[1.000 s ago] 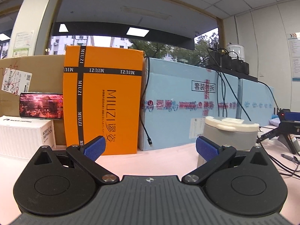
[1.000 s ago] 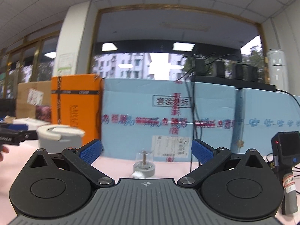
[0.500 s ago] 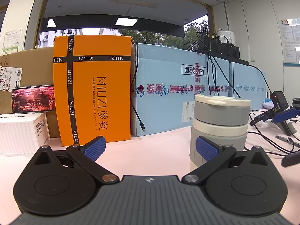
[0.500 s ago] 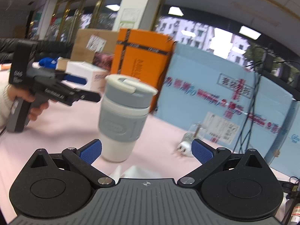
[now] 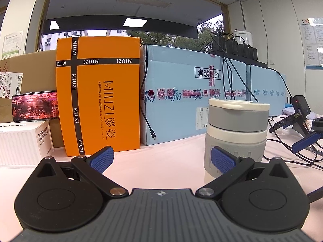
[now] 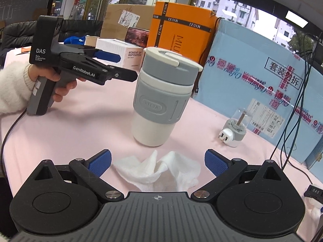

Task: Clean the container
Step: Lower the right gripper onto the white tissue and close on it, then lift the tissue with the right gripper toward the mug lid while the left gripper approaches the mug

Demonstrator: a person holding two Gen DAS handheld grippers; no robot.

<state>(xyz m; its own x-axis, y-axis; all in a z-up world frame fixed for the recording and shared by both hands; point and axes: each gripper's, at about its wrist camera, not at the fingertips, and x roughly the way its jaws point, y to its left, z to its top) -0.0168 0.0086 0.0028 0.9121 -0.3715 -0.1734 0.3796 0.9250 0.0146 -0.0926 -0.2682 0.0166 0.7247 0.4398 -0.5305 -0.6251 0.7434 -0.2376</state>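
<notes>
A grey and white travel mug [image 6: 161, 96] with a closed lid stands upright on the pink table; it also shows in the left wrist view [image 5: 236, 133], right of centre. A crumpled white tissue [image 6: 159, 169] lies on the table between the fingers of my right gripper [image 6: 157, 161], which is open just above it. My left gripper [image 5: 161, 159] is open and empty, its right pad just in front of the mug's base. In the right wrist view the left gripper [image 6: 113, 64] is held level to the mug's left, its tip near the lid.
An orange MIUZI box [image 5: 97, 109], light blue cartons [image 5: 181, 100], a white box [image 5: 22, 141] and a phone [image 5: 34, 105] line the table's back. A small plug-in device [image 6: 234, 129] lies right of the mug. Cables [image 5: 282, 147] trail at the right.
My right gripper has swung left and tilted down, from the blue cartons to the mug and tissue. My left gripper has come closer to the mug.
</notes>
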